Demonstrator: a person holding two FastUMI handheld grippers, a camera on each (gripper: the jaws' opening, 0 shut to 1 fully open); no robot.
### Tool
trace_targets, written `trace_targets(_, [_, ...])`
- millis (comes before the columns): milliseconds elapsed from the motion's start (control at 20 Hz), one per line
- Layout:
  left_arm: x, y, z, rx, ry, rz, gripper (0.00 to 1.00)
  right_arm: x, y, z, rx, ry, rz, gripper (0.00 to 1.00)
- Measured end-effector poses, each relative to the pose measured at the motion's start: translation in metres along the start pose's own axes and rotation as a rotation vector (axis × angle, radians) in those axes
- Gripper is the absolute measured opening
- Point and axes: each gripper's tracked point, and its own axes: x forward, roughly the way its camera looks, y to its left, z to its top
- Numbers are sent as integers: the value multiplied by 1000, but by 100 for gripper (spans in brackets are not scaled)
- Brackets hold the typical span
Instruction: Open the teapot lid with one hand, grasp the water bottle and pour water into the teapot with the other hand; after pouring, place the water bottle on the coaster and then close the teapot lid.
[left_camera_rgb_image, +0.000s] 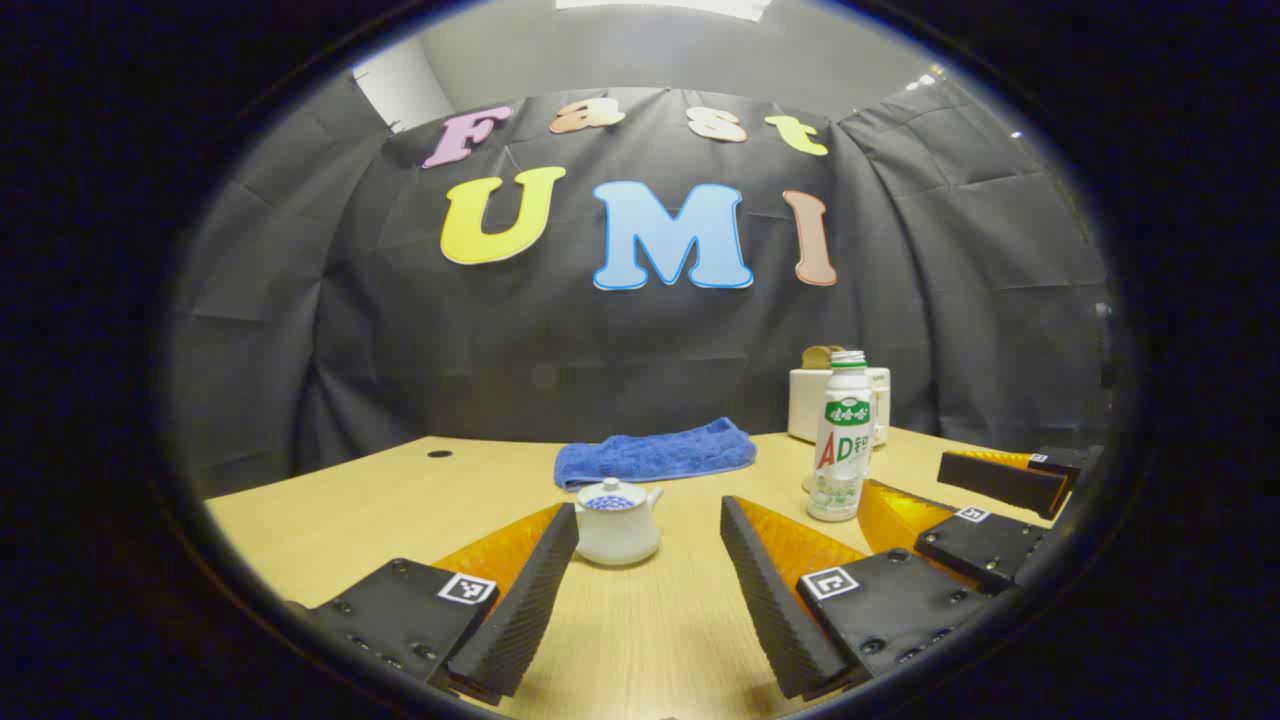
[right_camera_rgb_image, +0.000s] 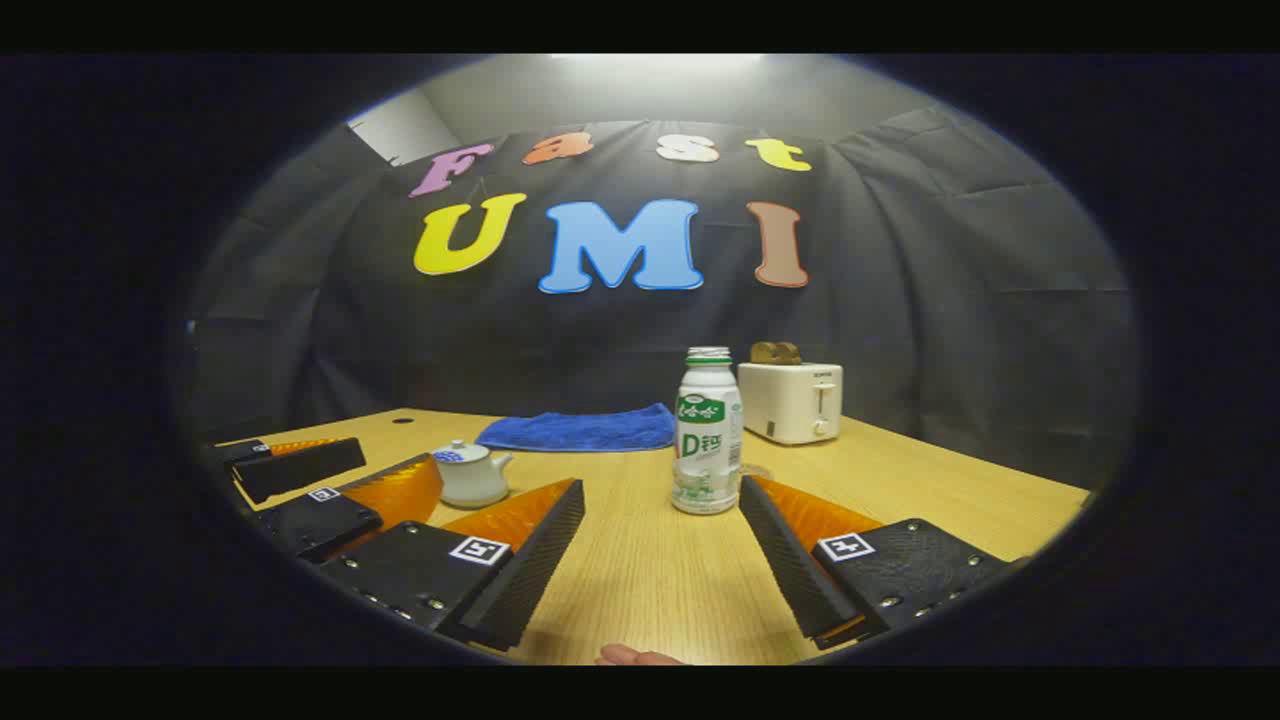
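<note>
A small white teapot (left_camera_rgb_image: 618, 525) with a blue-patterned lid on it stands on the wooden table (left_camera_rgb_image: 650, 640), just ahead of my left gripper (left_camera_rgb_image: 648, 508). That gripper is open, its left finger close beside the pot. A white bottle (left_camera_rgb_image: 842, 440) with a green label stands upright to the right. In the right gripper view the bottle (right_camera_rgb_image: 708, 440) stands just beyond my open right gripper (right_camera_rgb_image: 662, 485), slightly right of its middle. The teapot (right_camera_rgb_image: 472, 472) sits to the left there, beside the left gripper (right_camera_rgb_image: 395, 458). A pale round disc (right_camera_rgb_image: 757, 470) peeks out behind the bottle's base.
A folded blue towel (left_camera_rgb_image: 655, 452) lies behind the teapot. A white toaster (right_camera_rgb_image: 790, 402) with bread in it stands at the back right against the booth wall. The right gripper (left_camera_rgb_image: 940, 490) sits low at the right of the bottle. A fingertip (right_camera_rgb_image: 630, 655) shows at the bottom edge.
</note>
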Motion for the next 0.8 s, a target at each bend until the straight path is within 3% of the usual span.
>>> trace_targets(100, [-1,-1,0,-2,1,4,95,1,-1,0,-3,-2,-1,96])
trace_targets(250, [0,0,1,-4,4,12,95,0,-1,1,-3,-3,-5,96])
trace_targets(300, [0,0,0,-4,5,13,89,0,-1,0,-4,-1,-5,96])
trace_targets(700, [-1,1,-1,-3,5,12,89,0,-3,1,-2,-1,-19,96])
trace_targets(800, [-1,-1,0,-5,5,2,94,0,-1,1,-1,-2,-8,96])
